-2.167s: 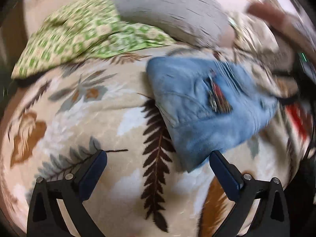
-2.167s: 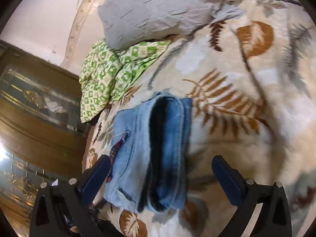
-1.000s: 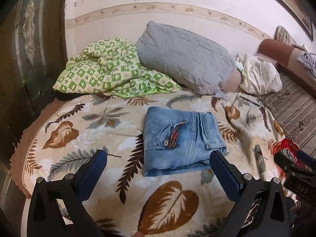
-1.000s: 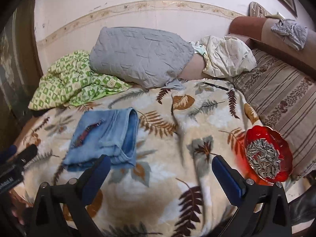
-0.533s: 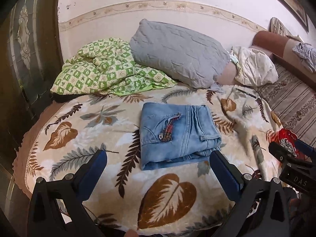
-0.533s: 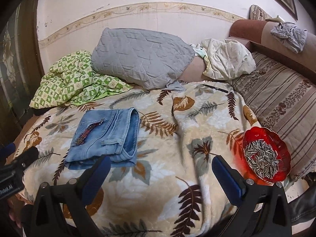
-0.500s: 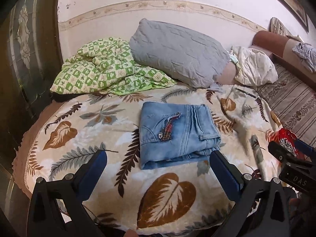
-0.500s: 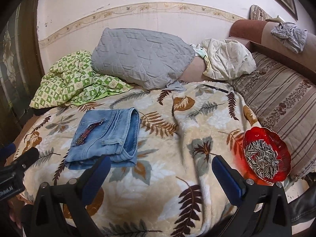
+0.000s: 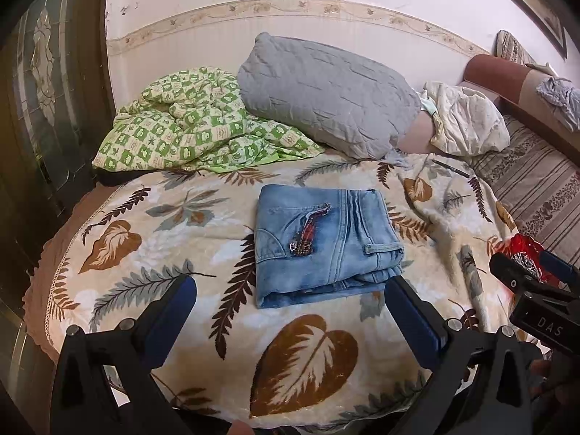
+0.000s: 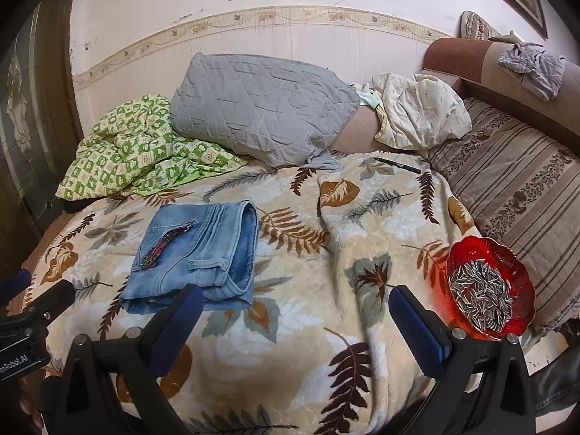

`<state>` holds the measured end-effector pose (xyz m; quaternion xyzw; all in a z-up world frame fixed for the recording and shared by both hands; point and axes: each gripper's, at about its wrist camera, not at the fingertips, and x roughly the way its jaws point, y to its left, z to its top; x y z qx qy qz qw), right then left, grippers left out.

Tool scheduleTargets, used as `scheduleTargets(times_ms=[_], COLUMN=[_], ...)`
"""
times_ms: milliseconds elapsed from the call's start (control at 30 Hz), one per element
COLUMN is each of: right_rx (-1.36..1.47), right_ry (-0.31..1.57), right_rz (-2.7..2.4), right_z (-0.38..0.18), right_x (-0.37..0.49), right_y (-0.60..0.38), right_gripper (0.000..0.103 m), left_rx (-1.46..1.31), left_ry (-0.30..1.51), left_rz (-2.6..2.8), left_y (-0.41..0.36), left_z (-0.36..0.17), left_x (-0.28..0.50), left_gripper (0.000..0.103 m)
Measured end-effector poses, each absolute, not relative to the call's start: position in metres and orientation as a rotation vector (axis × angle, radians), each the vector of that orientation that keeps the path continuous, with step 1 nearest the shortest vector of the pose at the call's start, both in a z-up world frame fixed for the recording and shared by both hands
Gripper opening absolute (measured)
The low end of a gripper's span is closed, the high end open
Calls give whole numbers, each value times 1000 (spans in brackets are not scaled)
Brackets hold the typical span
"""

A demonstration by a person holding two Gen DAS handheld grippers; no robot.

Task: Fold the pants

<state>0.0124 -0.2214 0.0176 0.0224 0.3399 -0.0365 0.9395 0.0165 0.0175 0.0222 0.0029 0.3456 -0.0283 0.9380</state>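
Note:
The light blue jeans [image 9: 322, 246] lie folded into a compact rectangle in the middle of the leaf-patterned blanket [image 9: 152, 232]. They also show in the right wrist view [image 10: 197, 253]. My left gripper [image 9: 290, 311] is open and empty, held back from the near edge of the bed, clear of the jeans. My right gripper [image 10: 293, 317] is open and empty too, held above the blanket to the right of the jeans. Its body shows in the left wrist view [image 9: 536, 297] at the right edge.
A grey pillow [image 9: 326, 94] and a green checked quilt [image 9: 195, 127] lie at the back against the wall. A red bowl of sunflower seeds [image 10: 485, 290] sits at the bed's right edge by a striped cushion [image 10: 514, 181]. A black pen [image 10: 397, 165] lies near the pillow.
Both grippers have drawn back from the folded jeans over the last two seconds. In the last half second almost nothing has moved.

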Motion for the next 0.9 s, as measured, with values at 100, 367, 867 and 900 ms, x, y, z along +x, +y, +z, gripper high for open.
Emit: scheduleTargets(times_ms=[100,367,867,900], right_rx=[45,45,42,42], right_ry=[695,702,711,710], right_rz=[-74,-70,-70,-70], right_z=[18,16,11,11], right_x=[13,14,15,15], right_y=[-222,-222,-221,-221], right_gripper=[103,103,103,103], left_rx=[4,2,-16,-19], left_ry=[706,708,713,713], left_rz=[-61,-68,-60,-57], left_y=[18,17,10,11], left_z=[22,22,23,23], left_x=[17,16,11,11], left_gripper=[103,103,103,103])
